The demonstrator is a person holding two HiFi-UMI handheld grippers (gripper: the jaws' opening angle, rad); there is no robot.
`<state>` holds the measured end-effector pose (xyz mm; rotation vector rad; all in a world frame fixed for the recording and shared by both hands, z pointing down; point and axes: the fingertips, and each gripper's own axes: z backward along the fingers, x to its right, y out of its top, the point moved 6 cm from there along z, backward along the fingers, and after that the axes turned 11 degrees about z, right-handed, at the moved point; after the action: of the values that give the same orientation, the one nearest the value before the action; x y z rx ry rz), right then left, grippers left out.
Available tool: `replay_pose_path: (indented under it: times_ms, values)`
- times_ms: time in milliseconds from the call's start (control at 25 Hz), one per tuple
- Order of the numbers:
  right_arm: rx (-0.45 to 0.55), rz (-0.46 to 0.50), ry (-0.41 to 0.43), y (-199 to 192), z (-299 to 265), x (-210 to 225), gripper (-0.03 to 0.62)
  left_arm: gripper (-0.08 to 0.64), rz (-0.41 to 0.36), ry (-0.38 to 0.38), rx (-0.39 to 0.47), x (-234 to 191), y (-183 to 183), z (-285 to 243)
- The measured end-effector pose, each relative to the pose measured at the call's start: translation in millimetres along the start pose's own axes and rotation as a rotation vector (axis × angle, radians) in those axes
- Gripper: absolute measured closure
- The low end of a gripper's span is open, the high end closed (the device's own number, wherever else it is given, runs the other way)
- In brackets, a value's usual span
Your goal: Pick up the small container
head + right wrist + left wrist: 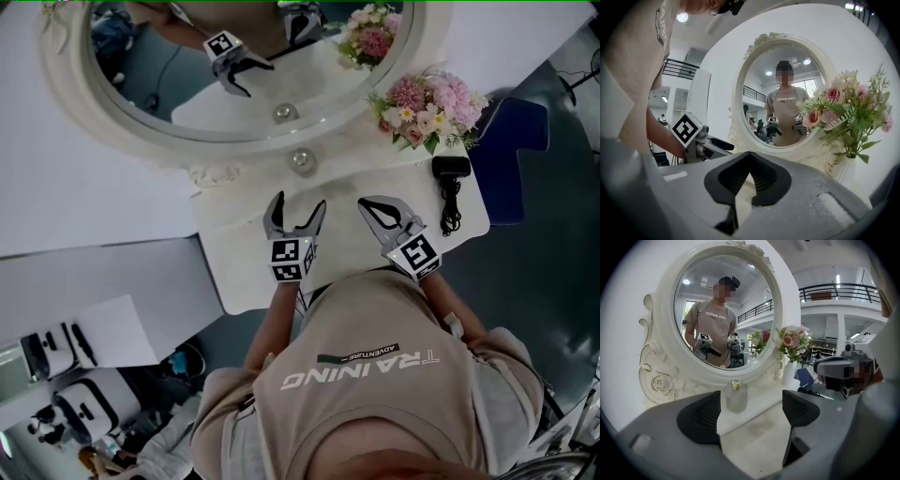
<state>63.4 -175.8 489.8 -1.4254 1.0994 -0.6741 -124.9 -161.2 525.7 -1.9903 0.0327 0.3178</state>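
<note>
The small container (302, 159) is a frosted glass bottle with a gold cap, standing upright on the white vanity table (242, 258) at the foot of the round mirror. In the left gripper view the container (736, 398) stands ahead of the jaws, nearer the left pad and clear of both. My left gripper (300, 200) (752, 411) is open wide, a short way in front of the container, with nothing between its pads. My right gripper (366, 203) (748, 157) is shut and empty, to the right of the left one over the table.
The ornate white mirror frame (112, 131) rises just behind the container. A white vase of pink flowers (427, 103) stands at the back right, and a black device with a cord (450, 173) lies near the table's right edge. A grey floor surrounds the table.
</note>
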Motion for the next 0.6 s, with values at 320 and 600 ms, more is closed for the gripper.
replay_pose_path:
  times_ms: [320, 600]
  values:
    - [-0.016, -0.038, -0.043, -7.7, 9.4, 6.4, 0.591, 0.13, 0.028, 0.024, -0.019, -12.3, -2.3, -23.5]
    - [-0.029, -0.043, -0.052, -10.1, 8.5, 17.5, 0.591, 0.132, 0.018, 0.031, -0.045, -22.5, -3.8, -44.8]
